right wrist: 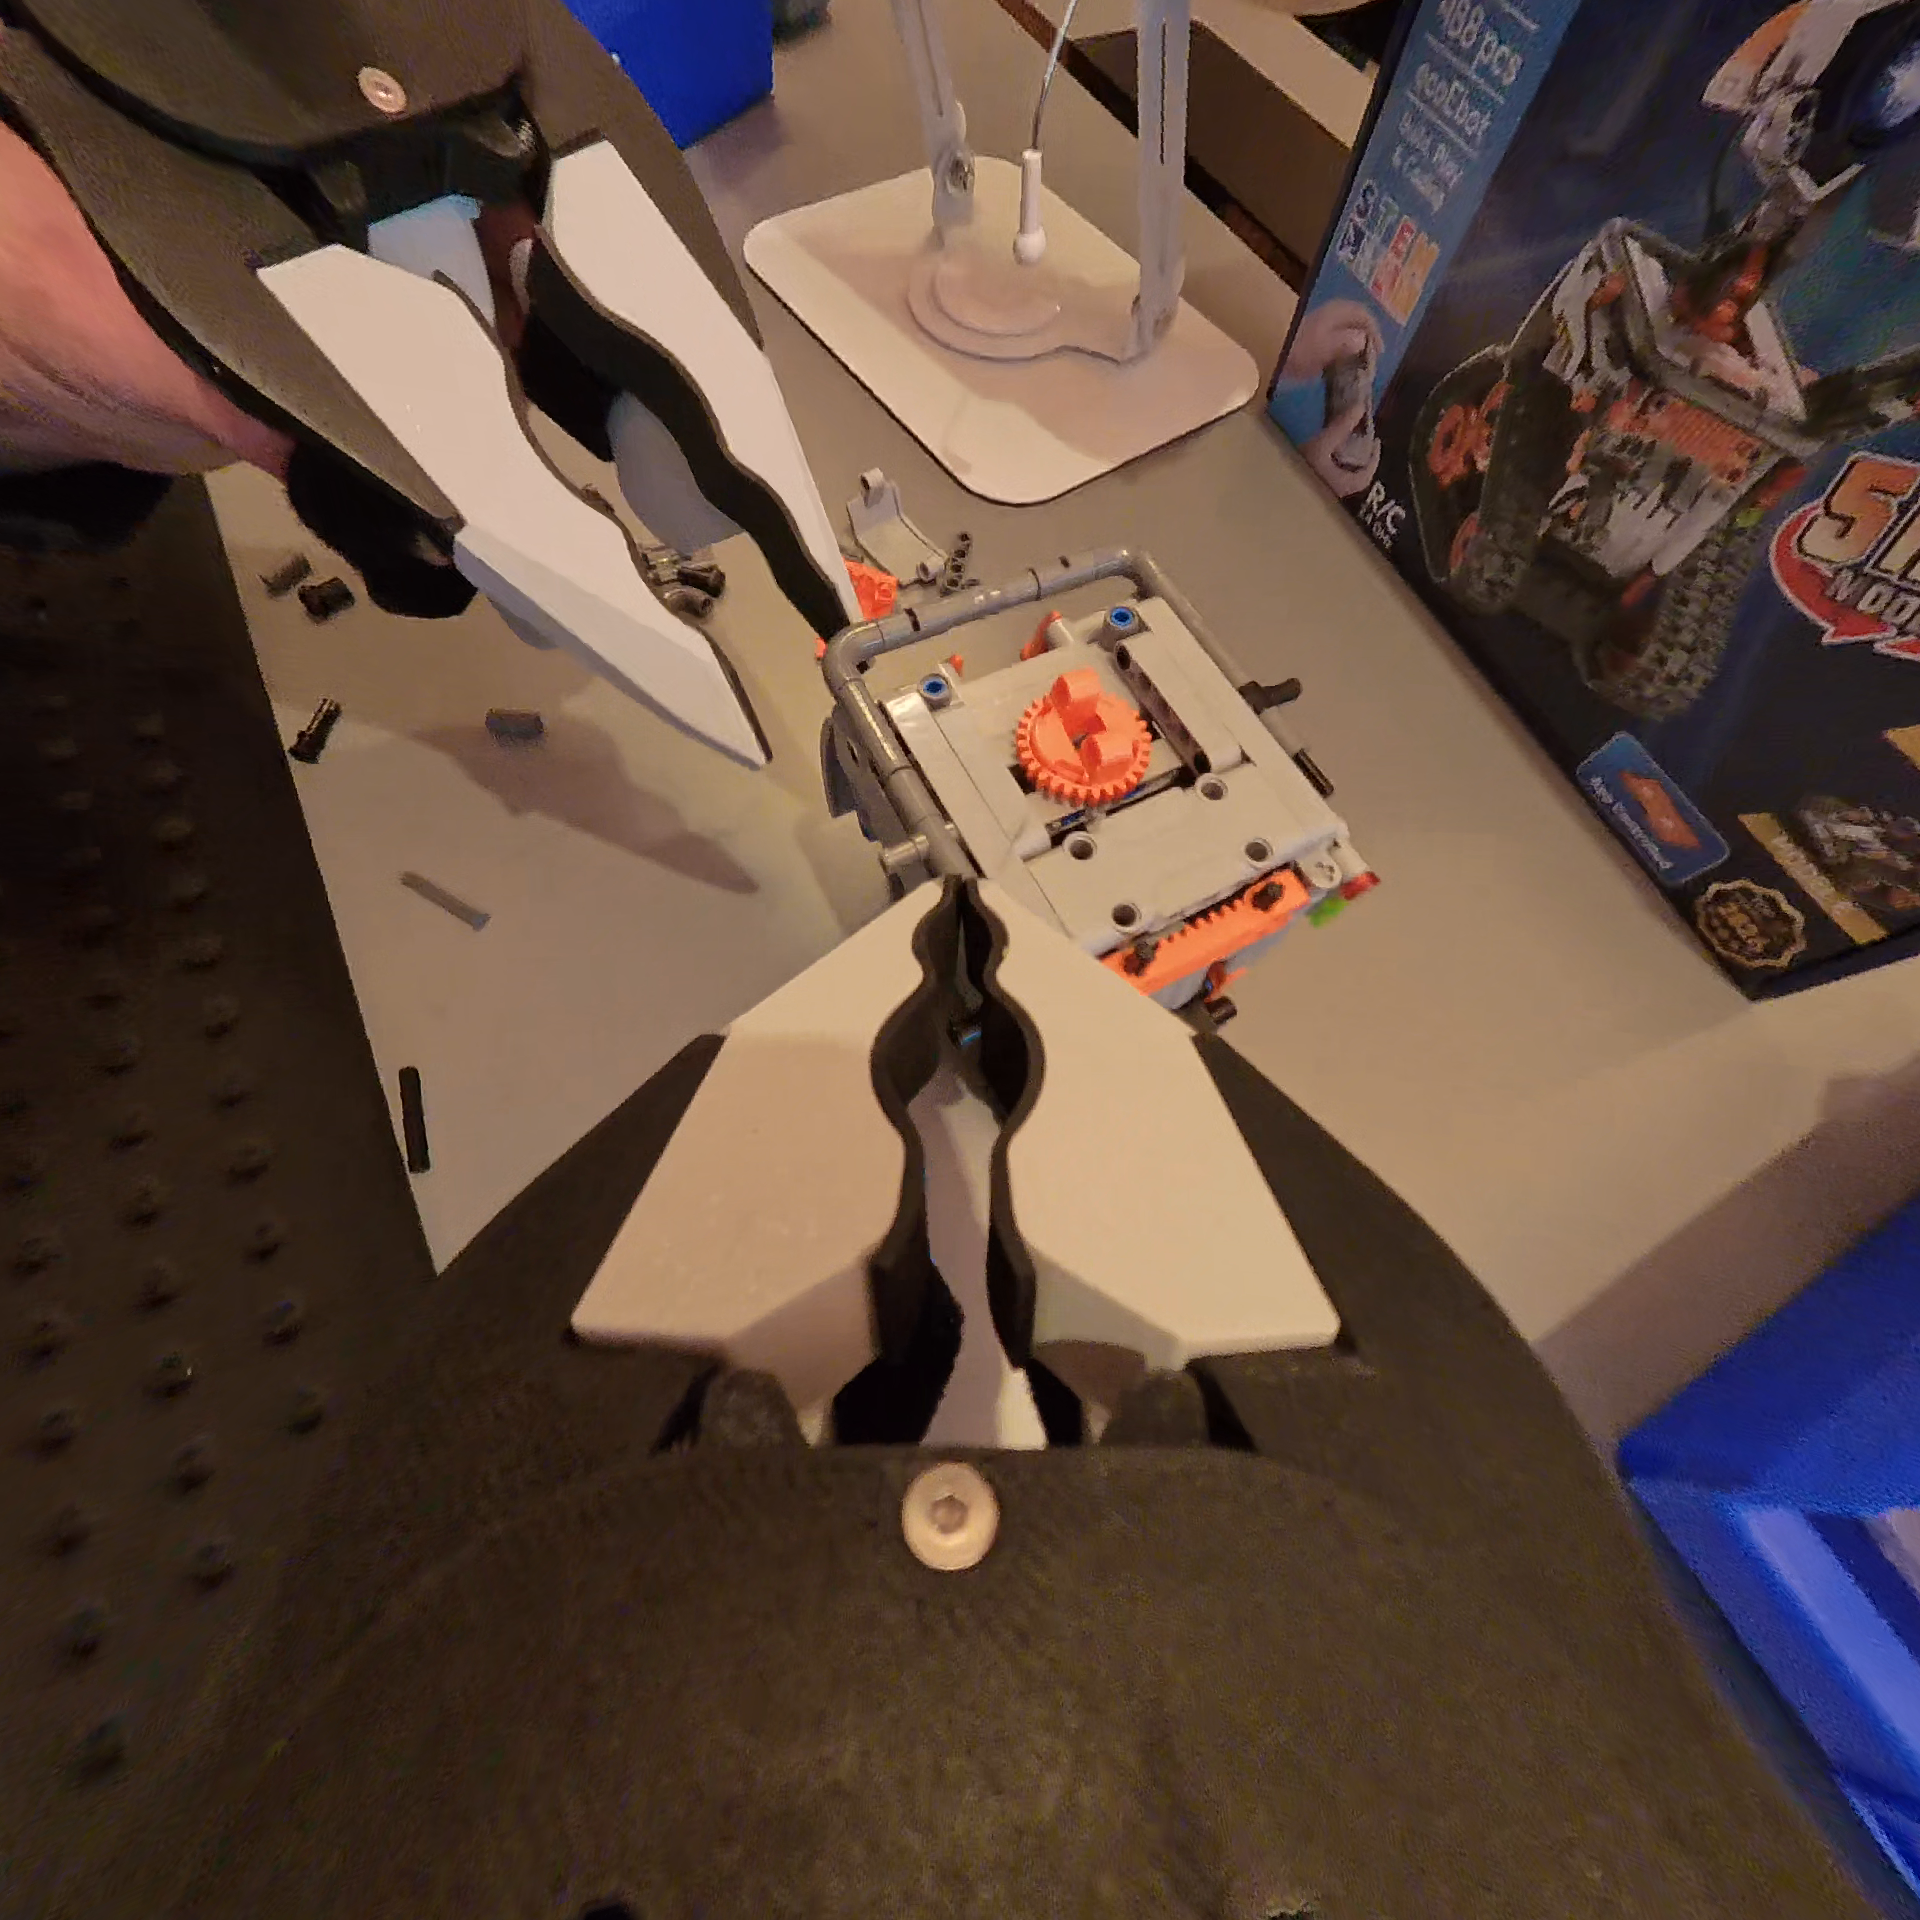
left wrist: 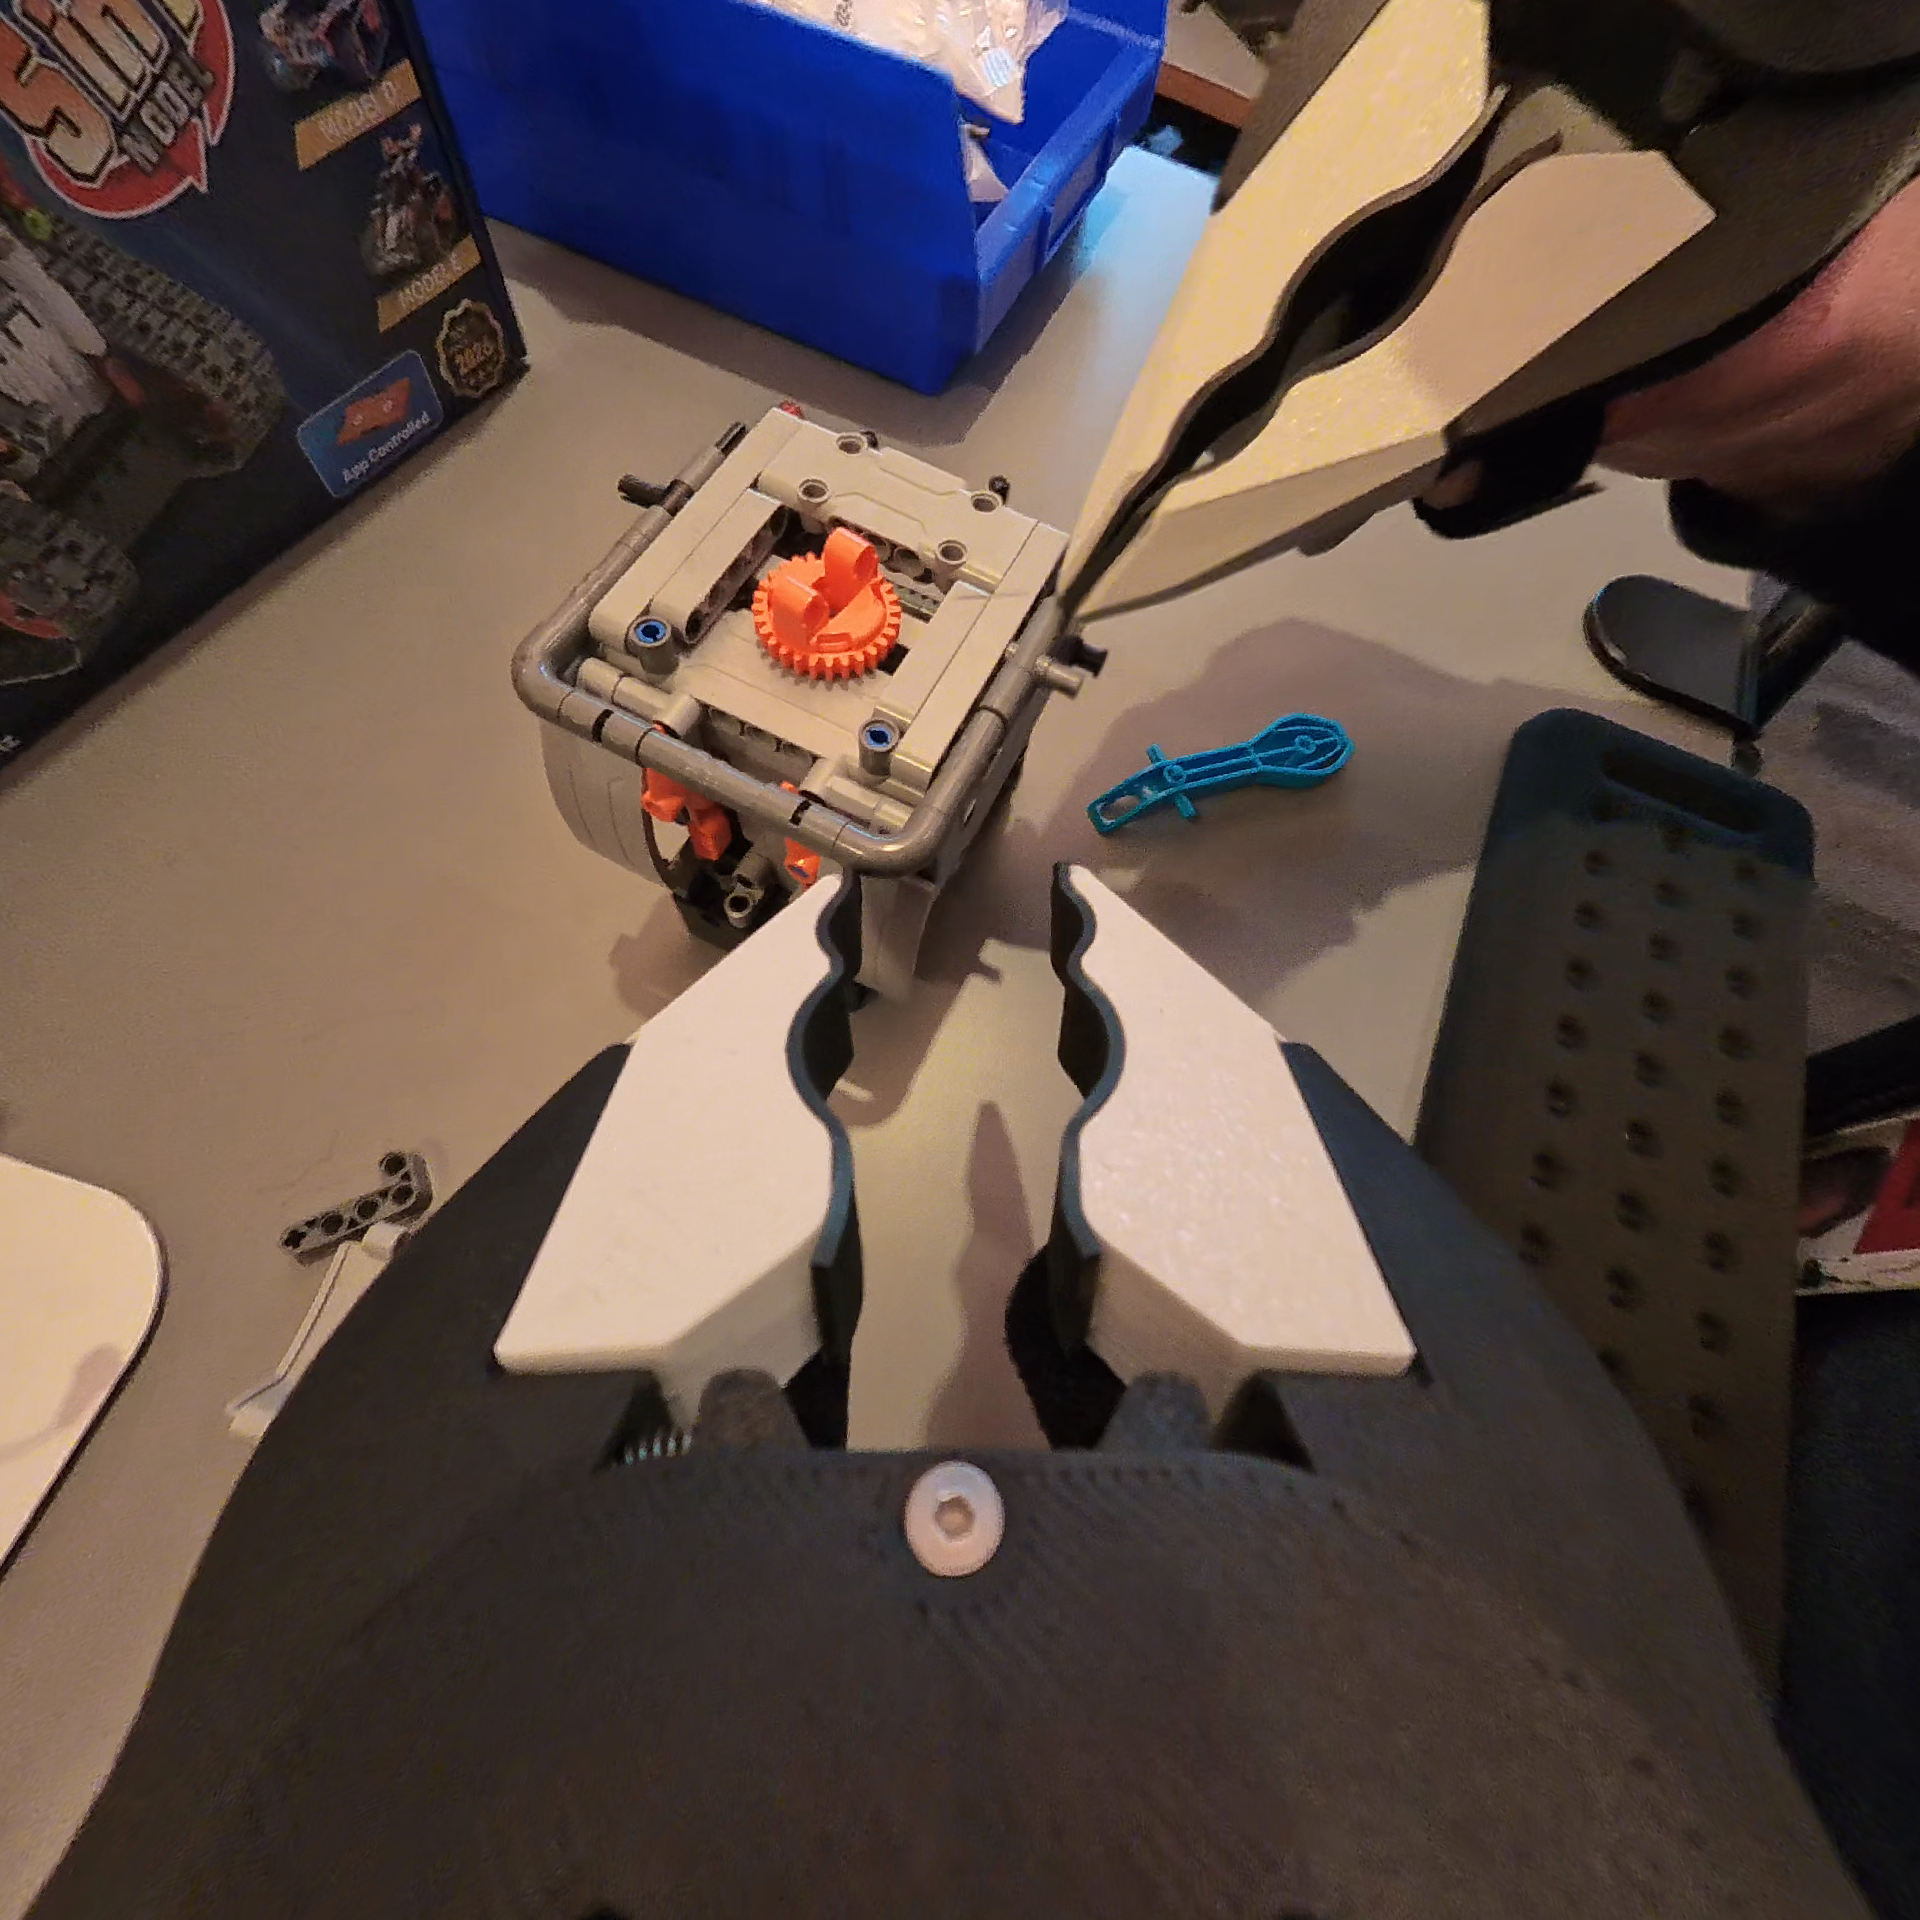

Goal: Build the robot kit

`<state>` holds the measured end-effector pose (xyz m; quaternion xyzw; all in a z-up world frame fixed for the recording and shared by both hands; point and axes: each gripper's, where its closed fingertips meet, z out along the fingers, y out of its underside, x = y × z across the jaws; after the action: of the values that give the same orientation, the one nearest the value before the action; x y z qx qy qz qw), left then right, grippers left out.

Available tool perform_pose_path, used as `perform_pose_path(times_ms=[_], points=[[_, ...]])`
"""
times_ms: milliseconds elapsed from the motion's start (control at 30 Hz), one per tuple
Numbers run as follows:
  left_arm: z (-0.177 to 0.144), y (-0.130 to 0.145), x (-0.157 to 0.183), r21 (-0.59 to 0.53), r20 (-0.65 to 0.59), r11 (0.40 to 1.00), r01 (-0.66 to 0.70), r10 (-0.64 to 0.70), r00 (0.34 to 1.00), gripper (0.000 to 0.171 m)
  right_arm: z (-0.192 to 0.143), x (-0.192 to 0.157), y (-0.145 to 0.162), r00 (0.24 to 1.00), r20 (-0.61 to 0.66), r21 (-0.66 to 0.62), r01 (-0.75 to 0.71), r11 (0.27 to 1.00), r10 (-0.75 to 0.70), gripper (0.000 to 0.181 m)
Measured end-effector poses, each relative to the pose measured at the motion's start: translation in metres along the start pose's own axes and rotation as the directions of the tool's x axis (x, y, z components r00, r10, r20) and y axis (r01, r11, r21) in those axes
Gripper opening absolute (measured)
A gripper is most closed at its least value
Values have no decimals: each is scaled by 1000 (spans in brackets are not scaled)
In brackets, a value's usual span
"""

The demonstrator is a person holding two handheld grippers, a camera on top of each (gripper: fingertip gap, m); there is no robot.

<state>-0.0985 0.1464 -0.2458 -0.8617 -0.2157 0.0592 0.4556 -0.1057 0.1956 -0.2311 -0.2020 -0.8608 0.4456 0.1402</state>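
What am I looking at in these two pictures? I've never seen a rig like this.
A person holds two hand-held grippers, each carrying a camera that looks along its own fingers. The left gripper is open, empty, just short of a grey and orange brick model on a grey table. The right gripper is shut at the model's corner; whether it pinches a small part there I cannot tell. Around lie a teal plastic piece, a blue bin, a printed box and loose dark pins.
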Motion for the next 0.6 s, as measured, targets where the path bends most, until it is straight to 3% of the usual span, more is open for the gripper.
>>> perform_pose_path(times_ms=[67, 600], points=[[1, 1, -4, -23, 38, 1000, -17, 18, 999, 28, 0, 2, -1, 1000, 17, 12, -24, 1000, 24, 0], [2, -5, -5, -19, 35, 1000, -11, 12, 999, 25, -14, 20, 14, 985, 72, 18, -157, 987, 156, 0]])
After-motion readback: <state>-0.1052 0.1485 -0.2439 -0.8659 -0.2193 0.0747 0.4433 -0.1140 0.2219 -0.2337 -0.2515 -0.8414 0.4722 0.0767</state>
